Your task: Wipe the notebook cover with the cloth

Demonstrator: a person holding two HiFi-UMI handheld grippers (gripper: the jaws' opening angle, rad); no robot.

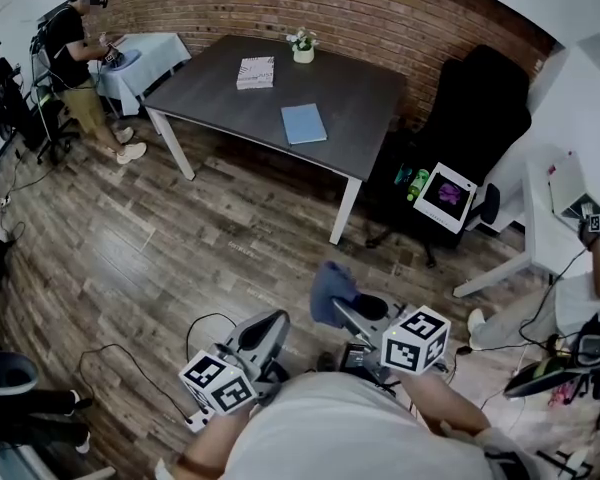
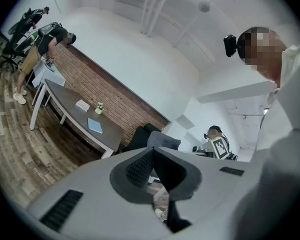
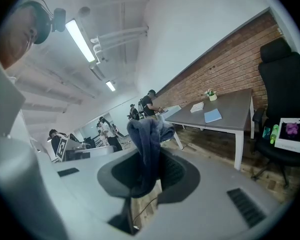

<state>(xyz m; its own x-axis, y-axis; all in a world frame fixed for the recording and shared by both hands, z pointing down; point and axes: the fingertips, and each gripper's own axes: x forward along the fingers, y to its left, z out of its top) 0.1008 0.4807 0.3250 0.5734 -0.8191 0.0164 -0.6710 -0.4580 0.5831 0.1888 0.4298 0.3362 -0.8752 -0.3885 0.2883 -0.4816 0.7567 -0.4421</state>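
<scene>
While the person stands well back from the bench (image 1: 365, 93), the head view lists:
- Right hand-held gripper (image 1: 346, 308), clenched on the blue-grey cloth (image 1: 331, 290), which bunches up past its tips.
- Left hand-held gripper (image 1: 268, 330), just beside the right one and carrying nothing.
- Blue notebook (image 1: 303, 124), flat on the bench, far ahead of both hand-held grippers and slightly left of the right one.
- White pad (image 1: 255, 72) and small potted plant (image 1: 302, 46), beyond the notebook.

Left gripper view:
- Left hand-held gripper (image 2: 152, 165): jaws closed on each other, nothing between them.
- Notebook (image 2: 95, 126), small, ahead and to the left on the bench (image 2: 65, 106).

Right gripper view:
- Right hand-held gripper (image 3: 151, 170): jaws pinched on the cloth (image 3: 148, 143), which stands up in a loose wad and hangs below the pads.
- Notebook (image 3: 213, 115), ahead and to the right, well apart from the cloth.

Judgement: the step is the approach, and no wiping has begun. To do it well, bring the cloth's free wad down flat on the cover rather than the jaw tips. The empty left hand-held gripper could pin a corner, since a thin notebook will likely slide on the smooth top. Stroke across the whole cover, clear of the pad and plant.
</scene>
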